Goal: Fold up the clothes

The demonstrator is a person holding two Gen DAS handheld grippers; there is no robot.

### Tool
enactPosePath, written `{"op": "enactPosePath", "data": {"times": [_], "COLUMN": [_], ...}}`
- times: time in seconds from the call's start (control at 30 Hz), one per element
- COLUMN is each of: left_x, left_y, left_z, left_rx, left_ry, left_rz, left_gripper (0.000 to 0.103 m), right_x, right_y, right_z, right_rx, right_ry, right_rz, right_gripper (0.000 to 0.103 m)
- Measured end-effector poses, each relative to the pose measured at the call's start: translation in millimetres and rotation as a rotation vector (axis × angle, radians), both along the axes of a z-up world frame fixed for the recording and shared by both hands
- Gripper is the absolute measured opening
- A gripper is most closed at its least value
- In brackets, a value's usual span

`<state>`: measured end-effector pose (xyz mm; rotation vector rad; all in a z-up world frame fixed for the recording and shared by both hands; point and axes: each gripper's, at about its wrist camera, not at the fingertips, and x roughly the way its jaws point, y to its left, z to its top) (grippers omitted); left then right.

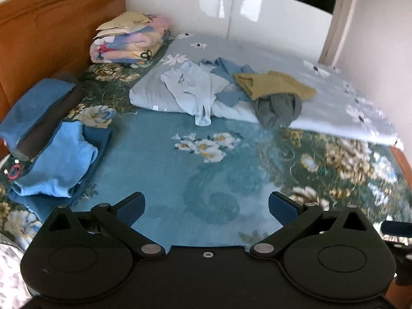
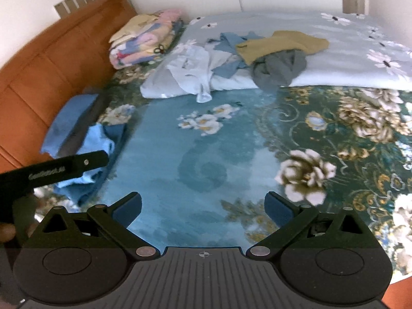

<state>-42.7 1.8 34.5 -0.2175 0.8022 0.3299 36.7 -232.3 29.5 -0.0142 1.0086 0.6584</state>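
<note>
A heap of unfolded clothes lies on a pale folded quilt (image 1: 334,95) at the far side of the bed: a light blue garment (image 1: 193,87) (image 2: 195,74), a mid-blue one (image 1: 226,74), a mustard one (image 1: 275,85) (image 2: 280,43) and a grey one (image 1: 278,110) (image 2: 280,69). At the left lie folded pieces: a light blue one (image 1: 61,159) (image 2: 97,139) on darker blue cloth, beside a blue and dark folded stack (image 1: 38,113). My left gripper (image 1: 206,208) is open over the bare bedspread, holding nothing. My right gripper (image 2: 203,208) is open too, also empty.
The teal floral bedspread (image 1: 206,170) covers the bed. An orange headboard (image 1: 51,31) runs along the left. A folded pastel blanket stack (image 1: 128,41) sits in the far corner against a white glossy panel (image 1: 231,7). The other gripper's black body (image 2: 51,172) juts in at left.
</note>
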Motion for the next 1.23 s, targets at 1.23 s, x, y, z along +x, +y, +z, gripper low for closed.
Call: {"op": "enactPosePath", "data": {"times": [1.23], "left_x": [39.7], "left_y": [-135.7], "left_z": [14.4], "left_rx": [0.156], "left_ry": [0.1], "left_rz": [0.043], "left_gripper": [0.101], "right_x": [49.8], "right_y": [-115.1], "right_z": [-6.4], "right_rx": [0.026], "right_ry": [-0.017], "right_rz": [0.024], "right_gripper": [0.102]}}
